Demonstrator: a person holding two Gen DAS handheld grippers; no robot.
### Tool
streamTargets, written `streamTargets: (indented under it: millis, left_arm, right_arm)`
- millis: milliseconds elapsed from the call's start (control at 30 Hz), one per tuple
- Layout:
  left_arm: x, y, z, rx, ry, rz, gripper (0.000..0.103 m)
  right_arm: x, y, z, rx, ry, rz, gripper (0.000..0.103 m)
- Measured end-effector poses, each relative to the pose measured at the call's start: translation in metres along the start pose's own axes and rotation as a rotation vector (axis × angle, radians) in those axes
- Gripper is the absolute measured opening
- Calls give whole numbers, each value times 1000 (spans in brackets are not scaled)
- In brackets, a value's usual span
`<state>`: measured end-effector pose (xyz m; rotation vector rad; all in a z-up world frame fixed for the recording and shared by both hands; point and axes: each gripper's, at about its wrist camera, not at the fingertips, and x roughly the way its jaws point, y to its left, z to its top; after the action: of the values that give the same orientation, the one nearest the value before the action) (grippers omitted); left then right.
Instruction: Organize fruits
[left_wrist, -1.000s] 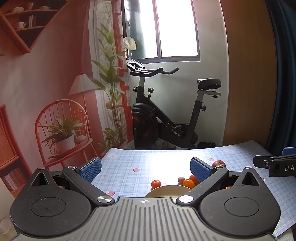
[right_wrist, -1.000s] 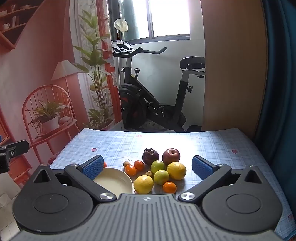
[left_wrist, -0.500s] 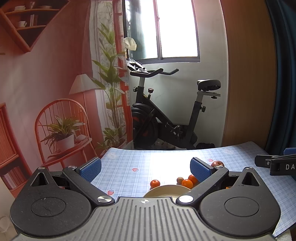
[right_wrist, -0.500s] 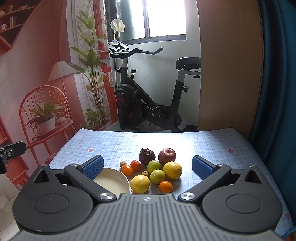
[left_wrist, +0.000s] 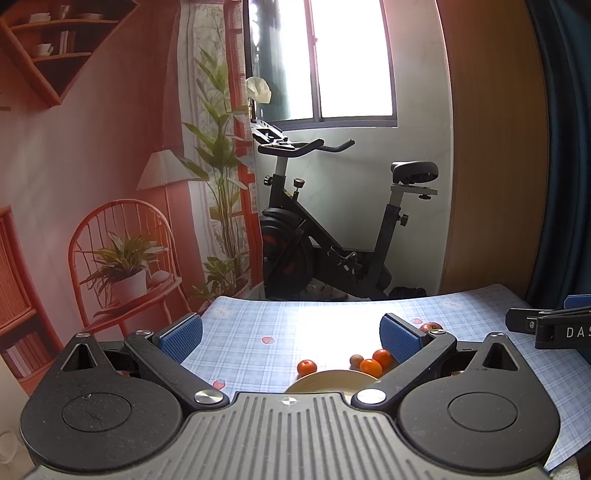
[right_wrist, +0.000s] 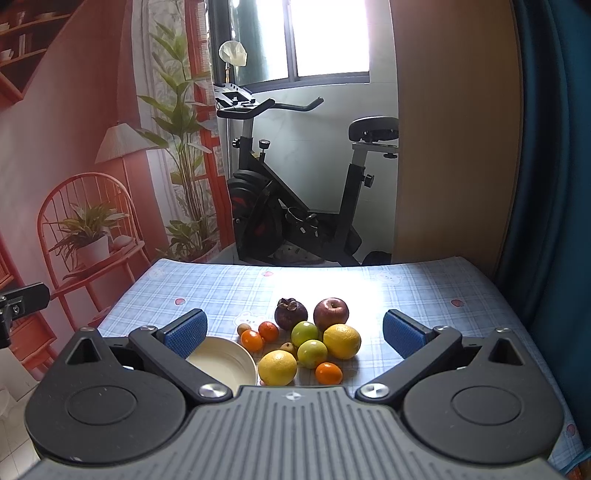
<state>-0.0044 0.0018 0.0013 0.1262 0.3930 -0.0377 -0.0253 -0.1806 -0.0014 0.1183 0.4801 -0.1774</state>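
Note:
In the right wrist view a pile of fruit lies on the blue checked table (right_wrist: 424, 291): a mangosteen (right_wrist: 291, 314), a red apple (right_wrist: 331, 314), two green limes (right_wrist: 305, 333), two lemons (right_wrist: 342, 341), small oranges (right_wrist: 252, 340) and a cream bowl (right_wrist: 224, 365) to the left. My right gripper (right_wrist: 293, 328) is open and empty above the pile. My left gripper (left_wrist: 291, 334) is open and empty; past it lie a lone orange (left_wrist: 307, 367), two oranges (left_wrist: 371, 367) and the bowl's rim (left_wrist: 332, 380).
An exercise bike (right_wrist: 295, 206) stands beyond the table's far edge. A backdrop with a painted chair and plant (left_wrist: 122, 266) hangs at the left. A dark curtain (right_wrist: 554, 184) hangs at the right. The right gripper's finger shows in the left view (left_wrist: 546, 328).
The right gripper has moved forward and slightly left toward the fruit pile, which now sits larger and more centred. The left gripper has barely moved.

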Motion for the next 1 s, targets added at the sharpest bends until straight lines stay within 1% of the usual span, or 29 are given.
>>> streamTargets:
  millis: [567, 1000]
  left_arm:
    - [-2, 1, -1, -4, -8, -13, 103]
    - [-3, 0, 0, -12, -12, -7, 103]
  right_arm:
    - [-5, 1, 2, 1, -11, -2, 103]
    - [-8, 3, 0, 3, -16, -7, 103]
